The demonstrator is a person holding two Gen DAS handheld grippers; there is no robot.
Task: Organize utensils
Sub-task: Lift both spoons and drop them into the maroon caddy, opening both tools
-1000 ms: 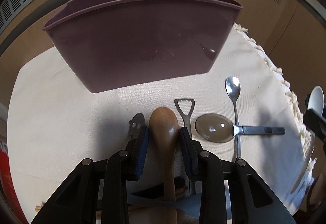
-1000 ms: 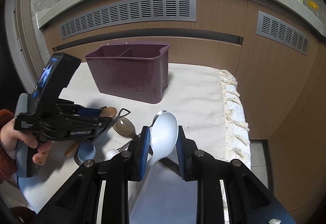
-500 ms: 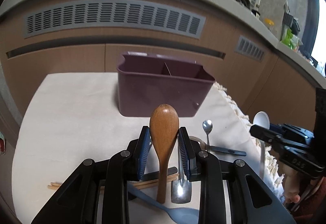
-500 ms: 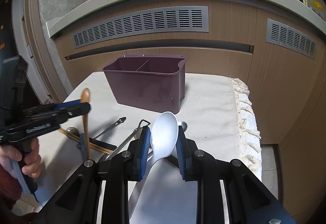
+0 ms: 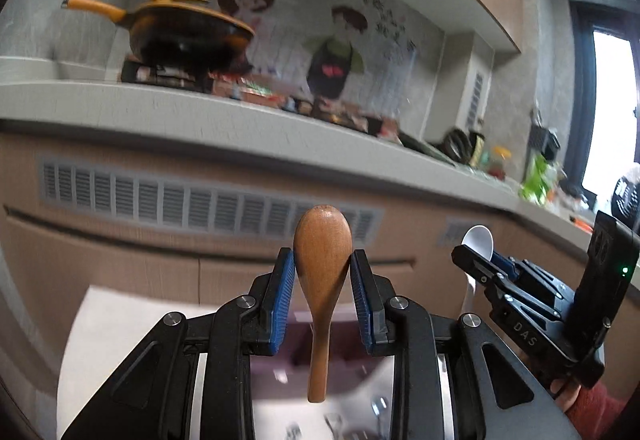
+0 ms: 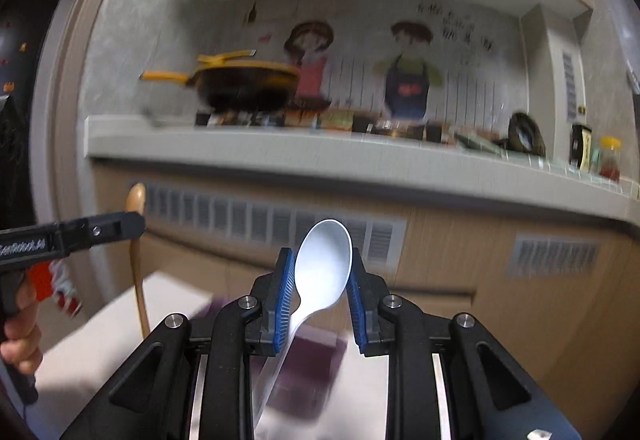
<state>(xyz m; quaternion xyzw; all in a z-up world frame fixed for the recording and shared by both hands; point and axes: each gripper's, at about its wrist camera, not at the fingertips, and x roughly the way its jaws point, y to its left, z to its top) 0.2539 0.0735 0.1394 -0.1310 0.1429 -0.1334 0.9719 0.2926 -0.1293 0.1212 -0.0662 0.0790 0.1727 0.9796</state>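
Wooden spoon clamped in left gripper, white spoon in right gripper; both aloft above purple caddy; transfer step; next: lower handles into compartments

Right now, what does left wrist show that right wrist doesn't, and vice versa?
Left wrist only: the right gripper from the side and the red sleeve behind it.

Right wrist only: the left gripper from the side, bare fingers on its handle, and a yellow-lidded jar on the counter.

Both: wooden spoon clamped by its bowl, white spoon likewise, purple caddy blurred below, yellow-handled pan, vented cabinet front.
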